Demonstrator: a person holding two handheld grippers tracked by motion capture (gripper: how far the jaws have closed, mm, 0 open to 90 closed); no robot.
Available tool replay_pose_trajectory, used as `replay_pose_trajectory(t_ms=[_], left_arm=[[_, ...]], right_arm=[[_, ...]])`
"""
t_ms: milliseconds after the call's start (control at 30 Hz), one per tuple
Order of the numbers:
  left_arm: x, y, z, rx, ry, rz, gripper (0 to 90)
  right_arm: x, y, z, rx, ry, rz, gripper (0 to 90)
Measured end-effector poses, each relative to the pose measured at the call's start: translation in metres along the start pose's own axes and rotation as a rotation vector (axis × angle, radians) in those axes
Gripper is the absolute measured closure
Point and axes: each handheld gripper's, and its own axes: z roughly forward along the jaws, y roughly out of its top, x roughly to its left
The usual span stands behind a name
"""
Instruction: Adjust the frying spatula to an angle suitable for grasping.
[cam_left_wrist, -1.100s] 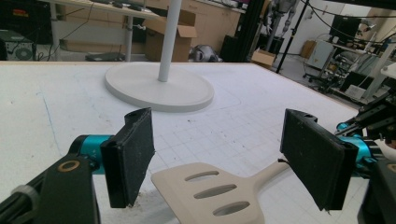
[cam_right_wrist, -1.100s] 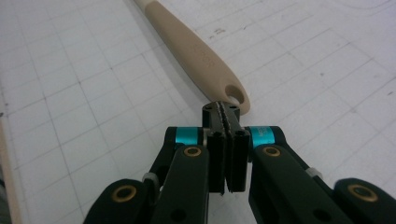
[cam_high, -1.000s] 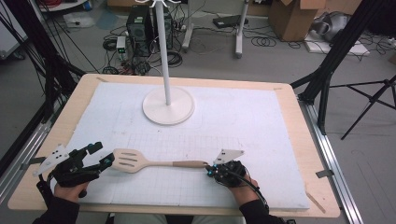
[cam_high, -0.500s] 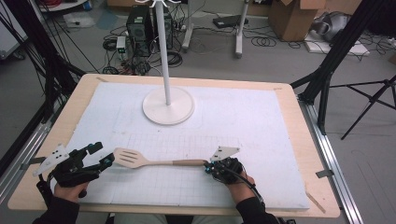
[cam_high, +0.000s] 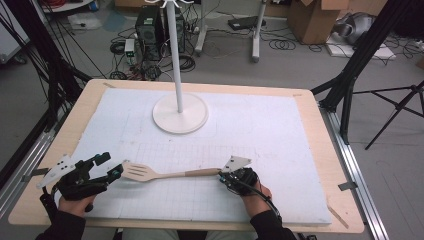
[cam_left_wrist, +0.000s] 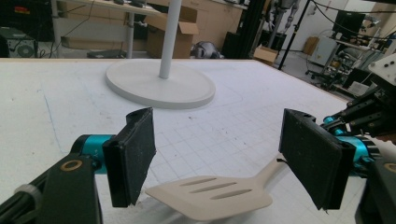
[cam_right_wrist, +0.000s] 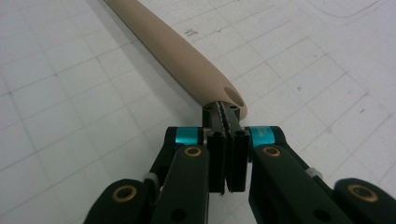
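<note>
Slotted beige wooden spatula (cam_high: 150, 173) lies on the white mat, right gripper (cam_high: 231, 178) pinched flat against its handle end; left gripper (cam_left_wrist: 219, 158), jaws wide, straddles the blade and, by my judgement, must close next.

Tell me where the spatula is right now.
In the high view the spatula lies on the white mat near the front edge, between the grippers: its slotted blade by the open left gripper, its handle end at the shut right gripper.

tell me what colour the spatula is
Pale beige spatula with a tan wooden handle; the left gripper view shows it best.
</note>
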Motion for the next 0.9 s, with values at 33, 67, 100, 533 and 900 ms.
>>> replay_pose_trajectory(t_ms=[33,67,100,533,900], left_arm=[[0.000,0.000,0.000,-0.001,0.000,0.000,27.2],[0.000,0.000,0.000,0.000,0.000,0.001,27.2],[0.000,0.000,0.000,0.000,0.000,-0.001,27.2],[0.001,0.000,-0.001,-0.006,0.000,-0.008,27.3],[0.002,0.000,0.000,-0.012,-0.010,-0.013,27.1]], right_arm=[[0.000,0.001,0.001,0.002,-0.009,-0.014,89.0],[0.000,0.002,0.002,0.005,-0.023,-0.025,89.0],[-0.001,0.003,0.003,0.006,-0.032,-0.033,89.0],[-0.026,0.021,0.030,0.003,-0.122,0.045,84.8],[-0.041,0.038,0.045,-0.021,-0.140,0.147,84.9]])
